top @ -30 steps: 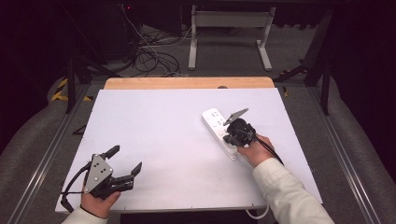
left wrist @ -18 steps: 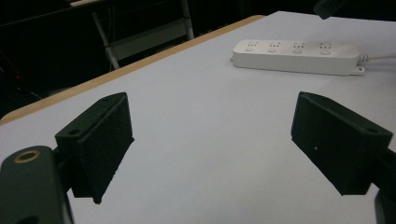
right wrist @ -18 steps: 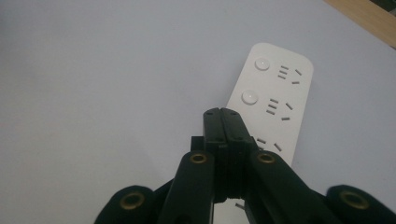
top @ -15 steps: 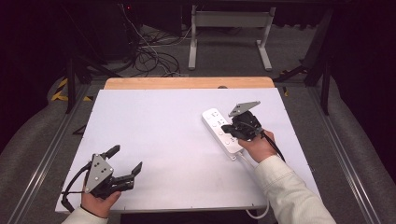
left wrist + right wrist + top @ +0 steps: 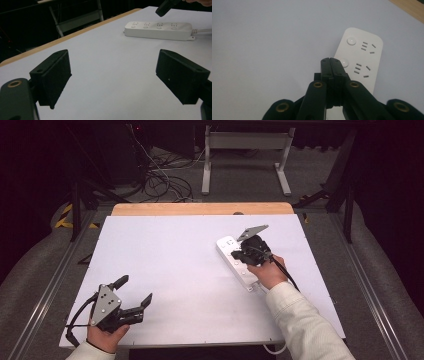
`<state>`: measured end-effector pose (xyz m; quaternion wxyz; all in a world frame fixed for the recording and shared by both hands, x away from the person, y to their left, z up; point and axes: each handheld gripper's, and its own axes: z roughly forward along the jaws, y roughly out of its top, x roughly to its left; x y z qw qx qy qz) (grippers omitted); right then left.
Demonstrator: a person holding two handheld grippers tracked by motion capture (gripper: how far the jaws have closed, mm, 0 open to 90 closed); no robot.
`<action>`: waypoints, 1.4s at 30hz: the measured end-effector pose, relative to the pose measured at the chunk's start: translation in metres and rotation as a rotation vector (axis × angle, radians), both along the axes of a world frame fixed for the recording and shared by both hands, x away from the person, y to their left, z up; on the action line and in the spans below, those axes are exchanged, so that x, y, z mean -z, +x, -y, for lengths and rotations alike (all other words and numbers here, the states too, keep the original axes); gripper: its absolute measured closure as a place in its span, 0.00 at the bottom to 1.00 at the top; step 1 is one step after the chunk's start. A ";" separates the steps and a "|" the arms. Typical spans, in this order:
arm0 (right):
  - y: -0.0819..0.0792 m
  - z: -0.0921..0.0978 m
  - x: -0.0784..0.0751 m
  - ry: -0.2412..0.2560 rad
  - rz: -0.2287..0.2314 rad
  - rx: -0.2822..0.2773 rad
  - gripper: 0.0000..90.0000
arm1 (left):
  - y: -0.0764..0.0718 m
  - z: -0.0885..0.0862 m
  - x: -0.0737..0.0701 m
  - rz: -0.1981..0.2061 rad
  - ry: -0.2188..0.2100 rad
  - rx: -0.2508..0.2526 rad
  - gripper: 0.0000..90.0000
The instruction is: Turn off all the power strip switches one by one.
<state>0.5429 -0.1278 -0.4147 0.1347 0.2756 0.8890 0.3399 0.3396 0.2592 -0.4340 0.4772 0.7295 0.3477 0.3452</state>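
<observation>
1. Change: against the high view of one second ago, our right gripper has moved from the near half of the power strip toward its far end and now sits over the second socket from that end. We read this as lining up on a switch button, not on the strip body.
2. Right gripper state: in the right gripper view the jaws are pressed flat together with nothing between them. The closed tips point at the round button beside the second socket. We cannot tell whether they touch it.
3. Left gripper state: it has kept its place at the near left corner of the table. Its jaws stand wide apart and hold nothing.
4. Location of the work item: the power strip lies flat on the white table surface, right of centre, running diagonally away from us. It is well apart from the left gripper.
5. Hidden or unclear:
   - In the high view, our right hand covers the near end of the strip.
   - The cord leaves the frame of the left gripper view.
   - No indicator light is discernible, so the switch states are unknown.
</observation>
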 end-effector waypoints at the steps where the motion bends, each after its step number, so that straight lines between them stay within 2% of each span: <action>1: 0.001 0.000 0.002 0.000 -0.004 0.002 1.00 | 0.000 0.000 0.000 -0.002 -0.003 0.001 0.15; 5: 0.007 -0.001 0.009 -0.010 -0.019 0.016 1.00 | 0.000 0.000 0.000 -0.005 -0.006 0.000 0.15; 15: 0.009 0.001 0.018 -0.023 -0.030 0.039 1.00 | -0.001 0.000 0.000 -0.004 -0.003 0.002 0.15; 27: 0.011 0.002 0.026 -0.044 -0.060 0.028 1.00 | 0.000 0.000 0.000 -0.001 0.001 0.001 0.15; 42: 0.008 -0.002 0.030 -0.076 -0.049 0.040 1.00 | -0.001 0.000 0.000 -0.001 0.003 0.002 0.15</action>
